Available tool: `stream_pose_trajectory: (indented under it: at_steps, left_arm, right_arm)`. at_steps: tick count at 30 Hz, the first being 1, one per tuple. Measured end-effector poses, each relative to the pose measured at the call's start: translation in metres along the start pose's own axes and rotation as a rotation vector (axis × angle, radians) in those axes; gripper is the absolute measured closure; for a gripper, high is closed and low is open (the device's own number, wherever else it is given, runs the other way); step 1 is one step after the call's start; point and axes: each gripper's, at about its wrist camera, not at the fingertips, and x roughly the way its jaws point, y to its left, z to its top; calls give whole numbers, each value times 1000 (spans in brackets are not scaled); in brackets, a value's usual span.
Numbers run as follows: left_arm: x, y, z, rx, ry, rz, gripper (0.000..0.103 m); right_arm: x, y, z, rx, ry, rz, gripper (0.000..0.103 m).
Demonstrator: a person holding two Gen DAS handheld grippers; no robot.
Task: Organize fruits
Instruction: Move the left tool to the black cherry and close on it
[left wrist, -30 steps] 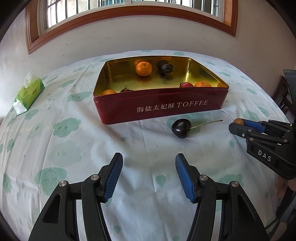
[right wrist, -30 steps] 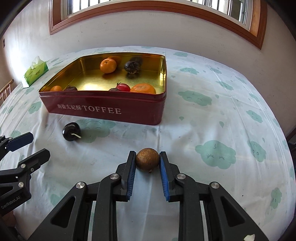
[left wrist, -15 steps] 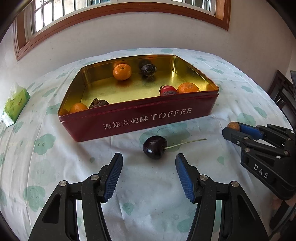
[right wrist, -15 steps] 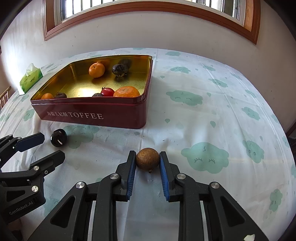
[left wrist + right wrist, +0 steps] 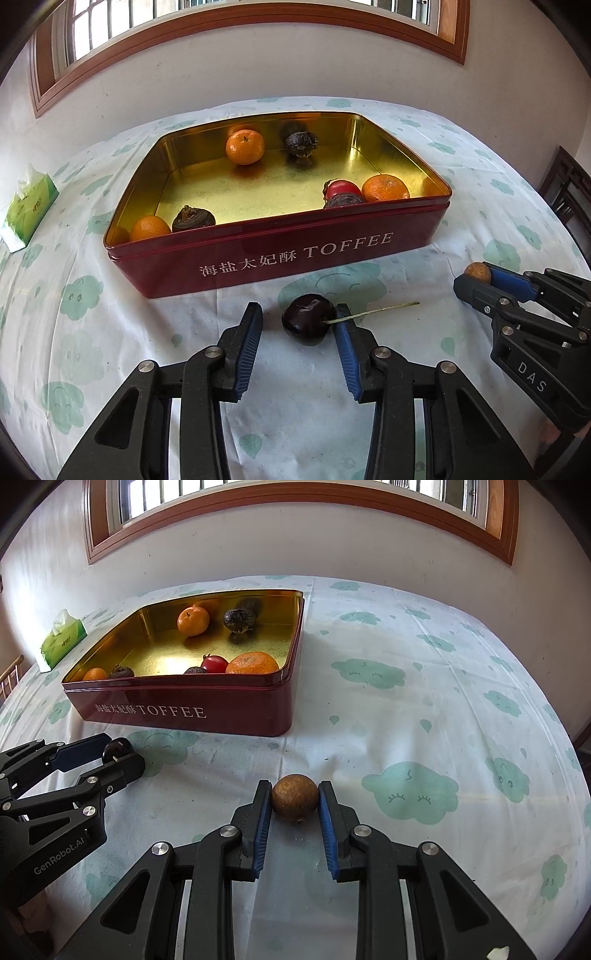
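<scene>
A dark cherry with a long stem lies on the tablecloth in front of the red TOFFEE tin. My left gripper is open, its fingers on either side of the cherry; a gap shows on the left side. It also shows in the right wrist view. My right gripper is shut on a round brown longan, held just above the cloth; it shows in the left wrist view. The tin holds oranges, dark wrinkled fruits and a red fruit.
A green tissue pack lies at the far left of the table. A wall with a wooden-framed window stands behind the table. A dark wooden chair is at the right edge. The tin's near wall rises between the grippers and the fruit inside.
My left gripper moved forward toward the tin until its fingers bracket the cherry. My right gripper stays shut on the longan and has barely moved.
</scene>
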Motion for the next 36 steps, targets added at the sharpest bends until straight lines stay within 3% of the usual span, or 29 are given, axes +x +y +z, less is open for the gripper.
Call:
stream_pose_trajectory:
  at_steps: [6,36]
  left_arm:
    - [-1,-5,-2,21,-4,-3,74]
    - [-19,14,-13,-39,-15,46,75]
  right_arm:
    - [0,0,0,0,0,0,79]
    - [1,1,0,-3,-1,-3,80]
